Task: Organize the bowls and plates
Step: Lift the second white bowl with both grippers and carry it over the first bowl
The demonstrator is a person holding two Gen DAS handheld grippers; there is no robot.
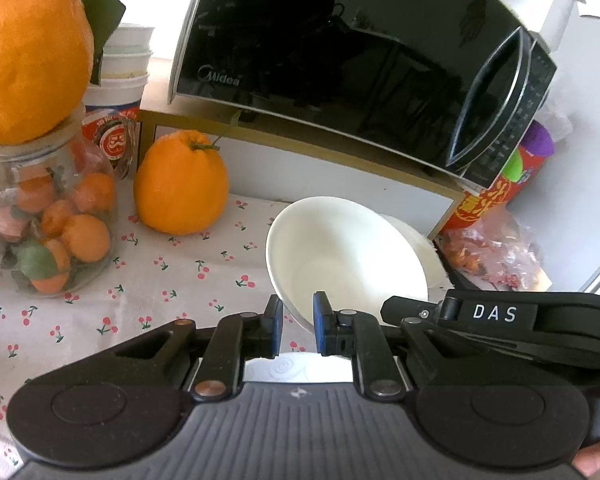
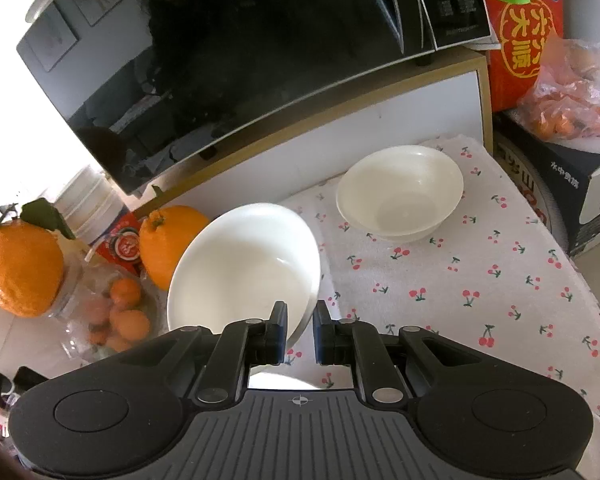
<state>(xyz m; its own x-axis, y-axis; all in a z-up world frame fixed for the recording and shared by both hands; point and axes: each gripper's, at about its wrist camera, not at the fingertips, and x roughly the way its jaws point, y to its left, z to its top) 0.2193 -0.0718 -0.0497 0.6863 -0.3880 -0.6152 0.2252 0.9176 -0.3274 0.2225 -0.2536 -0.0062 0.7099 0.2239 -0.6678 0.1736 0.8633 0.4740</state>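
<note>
A white bowl [image 1: 340, 248] hangs tilted above the cherry-print cloth [image 1: 160, 280]. My left gripper [image 1: 298, 326] is shut on its near rim, blue pads either side of the edge. In the right wrist view the same bowl [image 2: 244, 264] is pinched at its near right rim by my right gripper [image 2: 300, 330], also shut. The right gripper's black body [image 1: 496, 314] reaches in beside the bowl in the left wrist view. A second white bowl [image 2: 400, 192] rests upright on the cloth at the back right; only its edge [image 1: 416, 244] shows behind the held one.
A black microwave [image 1: 340, 52] stands on a white shelf behind the bowls. To the left are a large orange [image 1: 180, 184], a glass jar [image 1: 48, 232] of small oranges with another orange on top, and stacked cups [image 1: 120, 80]. On the right are a red box [image 2: 520, 32] and a plastic bag [image 2: 572, 92].
</note>
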